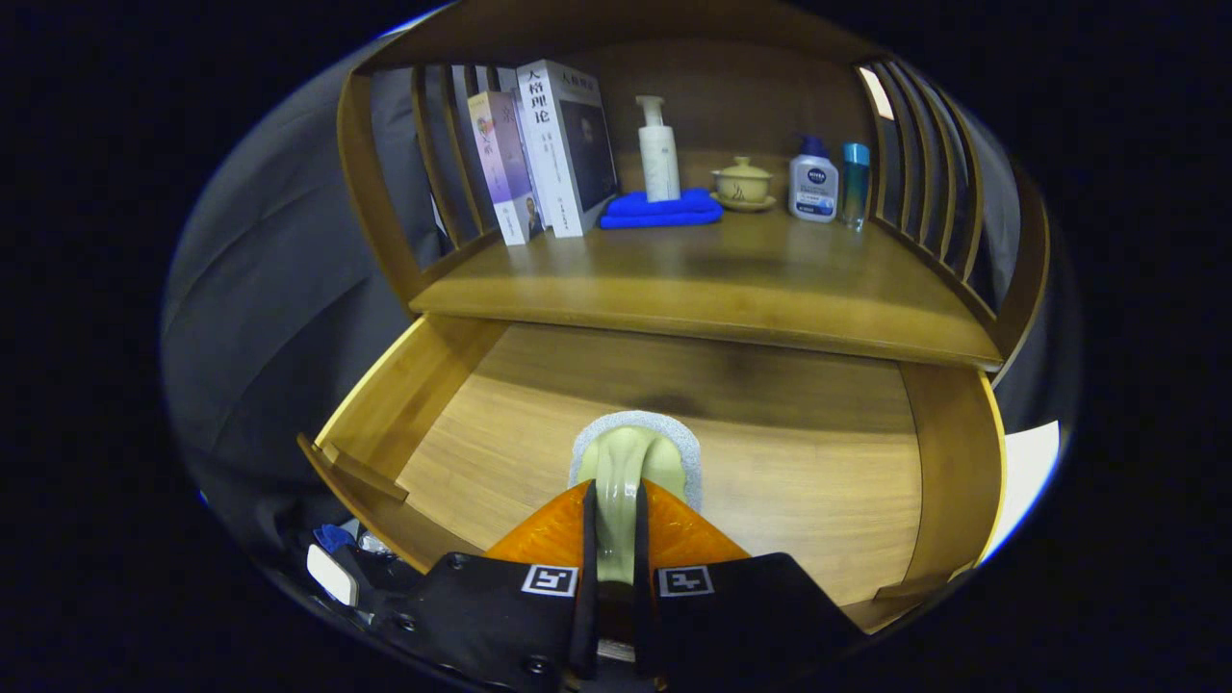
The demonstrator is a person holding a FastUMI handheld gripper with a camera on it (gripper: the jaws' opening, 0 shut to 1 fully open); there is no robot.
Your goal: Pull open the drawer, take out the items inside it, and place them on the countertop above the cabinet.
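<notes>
Your gripper (616, 520) sits at the bottom centre of the frame, clenched on a pale green sponge (630, 462) with a grey scrubbing layer; both fingers (539, 539) press on its sides, and the sponge bulges out ahead of the tips. You are holding it over the open drawer (481, 423), which fills the middle of the frame, pulled out toward you. Whether the sponge touches the bare wooden drawer floor or hangs just above it cannot be told.

Above the drawer, across the upper half of the frame, runs the counter (731, 279) of the wooden cabinet, with slatted side rails at the upper left and upper right. At the upper left of the counter two books (544, 154) stand upright, leaning slightly against the left rail. Just right of them lies a folded blue cloth (662, 210), and a white pump bottle (658, 149) stands on it. Further right, near the back, is a lidded yellowish cup on a saucer (742, 183). Beside that stands a white bottle with a blue cap (813, 183), and just right of it a slim blue bottle (855, 183), close to the right rail. The front strip of the counter, nearest the drawer, is bare wood
</notes>
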